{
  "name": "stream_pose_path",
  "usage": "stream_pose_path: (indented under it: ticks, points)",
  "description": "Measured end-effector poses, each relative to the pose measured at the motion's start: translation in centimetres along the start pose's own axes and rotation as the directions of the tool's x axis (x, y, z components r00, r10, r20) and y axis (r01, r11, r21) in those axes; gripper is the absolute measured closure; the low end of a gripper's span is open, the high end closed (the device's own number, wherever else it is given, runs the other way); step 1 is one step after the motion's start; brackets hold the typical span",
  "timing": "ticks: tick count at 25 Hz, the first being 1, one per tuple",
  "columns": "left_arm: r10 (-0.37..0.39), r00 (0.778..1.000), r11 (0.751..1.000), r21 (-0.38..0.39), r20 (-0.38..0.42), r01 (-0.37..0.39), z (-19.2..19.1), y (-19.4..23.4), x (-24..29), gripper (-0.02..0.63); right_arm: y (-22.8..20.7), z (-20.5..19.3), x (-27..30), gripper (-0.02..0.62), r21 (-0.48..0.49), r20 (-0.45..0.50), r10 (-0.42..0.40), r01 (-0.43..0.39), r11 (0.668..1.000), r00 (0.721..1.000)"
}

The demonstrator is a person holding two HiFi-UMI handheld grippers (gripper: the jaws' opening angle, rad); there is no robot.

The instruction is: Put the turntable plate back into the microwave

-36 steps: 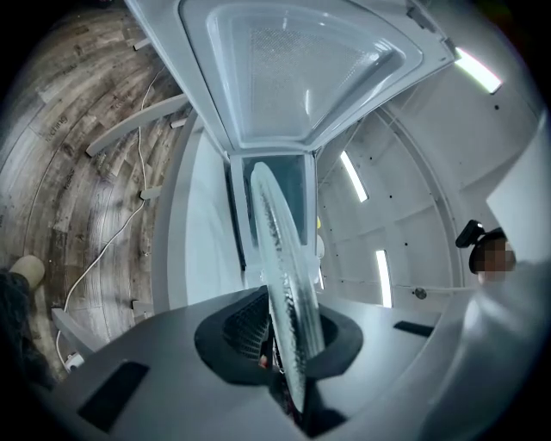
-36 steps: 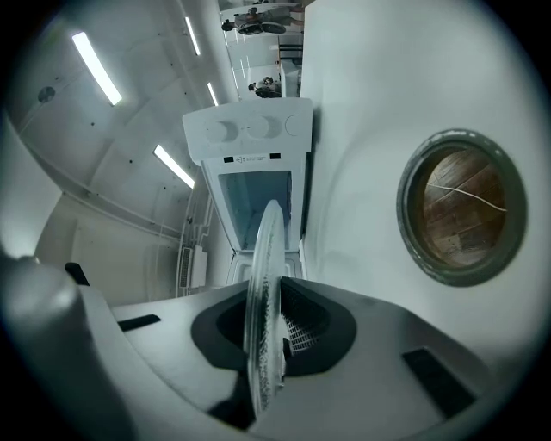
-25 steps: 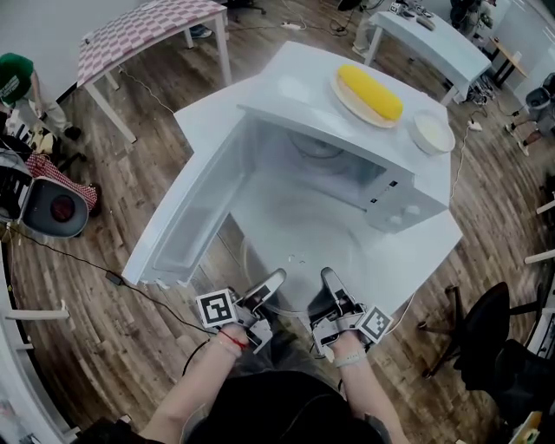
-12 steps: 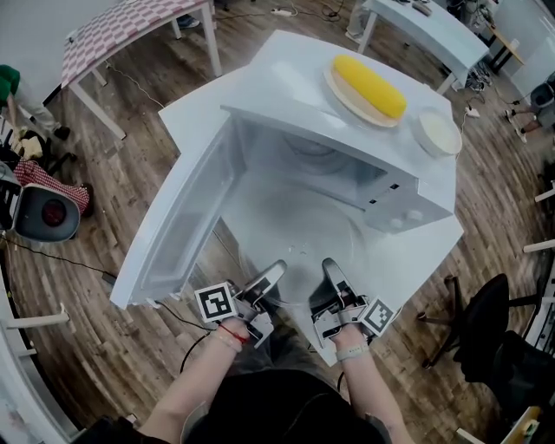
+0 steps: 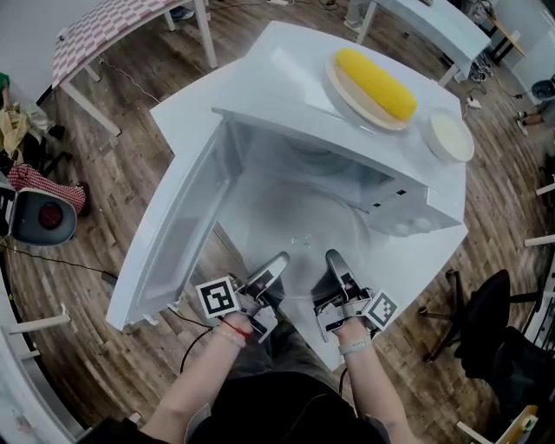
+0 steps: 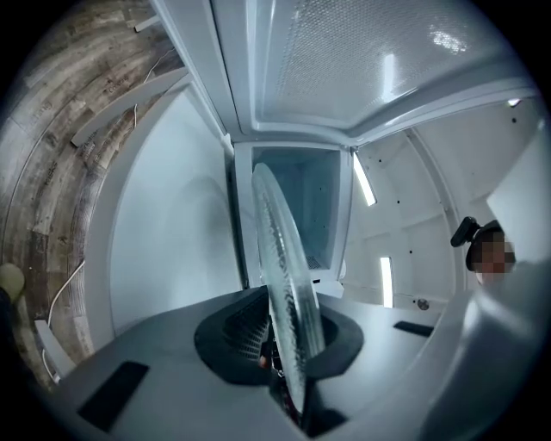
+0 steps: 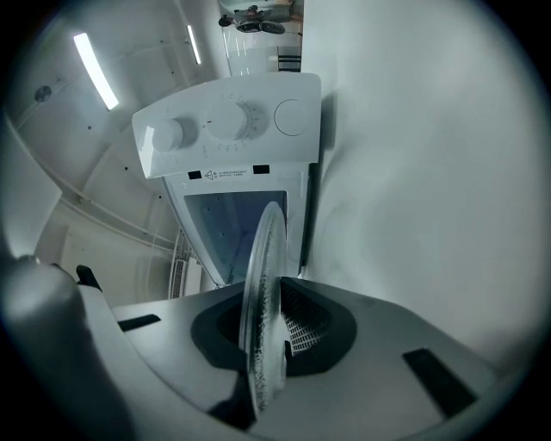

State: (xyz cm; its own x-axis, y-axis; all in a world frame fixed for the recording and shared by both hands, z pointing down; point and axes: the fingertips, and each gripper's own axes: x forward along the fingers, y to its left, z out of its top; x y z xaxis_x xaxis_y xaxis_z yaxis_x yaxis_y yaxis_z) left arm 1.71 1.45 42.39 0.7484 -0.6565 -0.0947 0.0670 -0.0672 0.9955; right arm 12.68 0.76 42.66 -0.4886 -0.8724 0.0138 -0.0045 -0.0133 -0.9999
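Observation:
The clear glass turntable plate [image 5: 293, 236] is held level in front of the white microwave [image 5: 279, 80], its far part reaching into the open cavity. My left gripper [image 5: 276, 265] is shut on the plate's near rim; my right gripper [image 5: 335, 260] is shut on the rim beside it. The microwave door [image 5: 173, 236] is swung open to the left. In the left gripper view the plate [image 6: 285, 284] stands edge-on between the jaws of the left gripper [image 6: 289, 366], with the cavity ahead. The right gripper view shows the plate [image 7: 262, 301] clamped in the right gripper [image 7: 258, 366], below the control panel [image 7: 228, 127].
On top of the microwave sit a plate with a long yellow object [image 5: 375, 82] and a white bowl [image 5: 449, 137]. The microwave stands on a white table [image 5: 438, 243]. A checked-cloth table [image 5: 113, 26] is at far left, a black chair [image 5: 494, 338] at right.
The plate and both grippers have moved forward, toward the microwave opening. The head view has drawn closer, and the door now reaches lower in it.

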Motion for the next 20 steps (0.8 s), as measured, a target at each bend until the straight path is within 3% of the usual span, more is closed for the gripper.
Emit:
stream_pose_path:
  ticks: [7, 20]
  points:
    - [-0.001, 1.0, 1.0, 0.028, 0.002, 0.001, 1.7, 0.0, 1.5, 0.574, 0.3, 1.3, 1.8, 0.555, 0.0, 0.015, 0.024, -0.024, 1.0, 1.0]
    - [0.004, 1.0, 1.0, -0.012, 0.024, -0.004, 3.3, 0.3, 3.9, 0.574, 0.2, 3.2, 4.1, 0.554, 0.003, 0.025, 0.034, -0.035, 0.999, 0.999]
